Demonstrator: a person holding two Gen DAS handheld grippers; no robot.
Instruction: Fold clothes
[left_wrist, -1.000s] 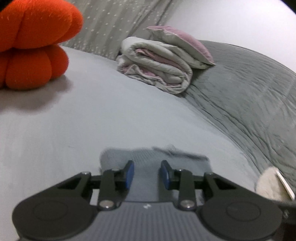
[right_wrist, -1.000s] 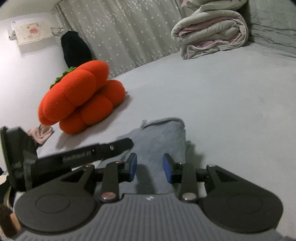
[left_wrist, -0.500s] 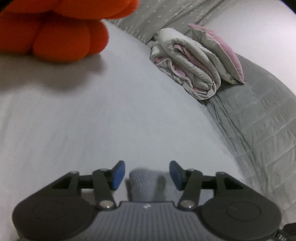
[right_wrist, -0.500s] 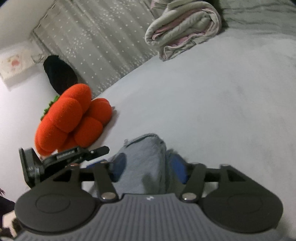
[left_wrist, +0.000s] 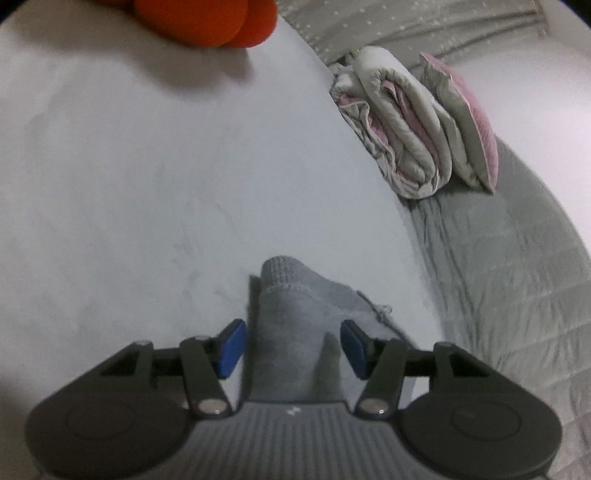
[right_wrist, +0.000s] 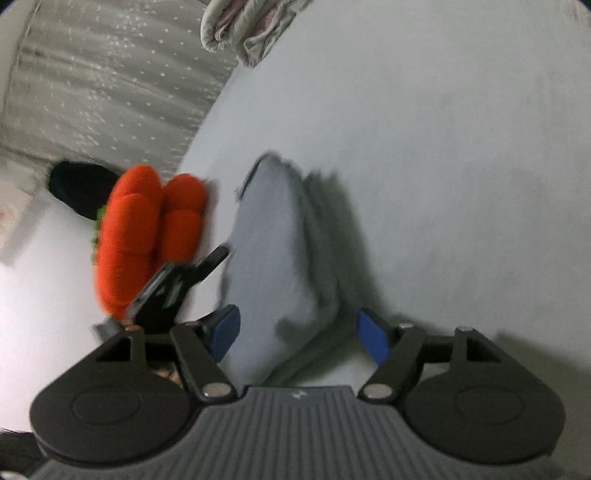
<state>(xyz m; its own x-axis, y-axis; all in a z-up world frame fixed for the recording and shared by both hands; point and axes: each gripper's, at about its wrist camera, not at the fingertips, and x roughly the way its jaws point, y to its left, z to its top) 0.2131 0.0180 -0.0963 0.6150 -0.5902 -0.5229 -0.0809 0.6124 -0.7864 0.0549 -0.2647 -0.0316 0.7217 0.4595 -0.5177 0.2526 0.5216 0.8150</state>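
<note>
Left gripper (left_wrist: 291, 345) low in the frame, blue-padded fingers (left_wrist: 231, 347) spread wide, grey knitted garment (left_wrist: 295, 332) bunched in the gap, touching neither pad as far as visible. Right gripper (right_wrist: 299, 336) likewise parted wide around the same grey garment (right_wrist: 269, 266), blurred, lower centre. Pale grey bed (left_wrist: 147, 166) beneath. Orange plush cushion (right_wrist: 140, 236) at left, folded quilt (left_wrist: 406, 129) at upper right of the left wrist view.
</note>
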